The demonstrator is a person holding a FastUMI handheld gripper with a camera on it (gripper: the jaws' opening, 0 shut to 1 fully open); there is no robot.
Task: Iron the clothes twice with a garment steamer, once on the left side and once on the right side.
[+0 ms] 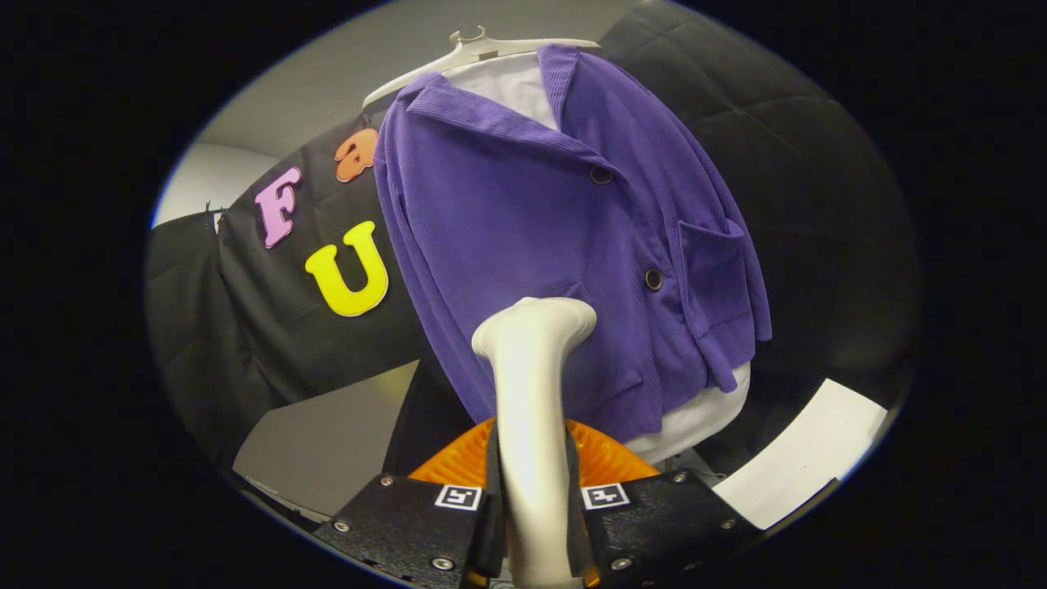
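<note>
Between the two fingers (536, 511), the garment steamer (532, 409) is standing up from the grip, both fingers pinching its pale handle, the flared head pointing at the cloth beyond them. The gripper (533, 523) is holding it low against the purple corduroy jacket (523, 237), head near the hem, just beside the lower button; whether the head is touching fabric, cannot tell.

Risks, as judged from here:
- Handle looking smooth and tapered; it could be twisting or sliding in the grip if the head is dragging on the ribbed cloth.
- Jacket hanging tilted on its white hanger (458, 51); a hard push could be swinging it away or tipping it off.
- Head could be catching on a button or a pocket (716, 270) edge during a stroke.
- Both passes could be landing on one side, since the start is near the middle.

Count: one steamer, one jacket, one hanger, one white garment (507, 86) under the jacket, two buttons showing, one orange ribbed thing (605, 458) behind the fingers.
</note>
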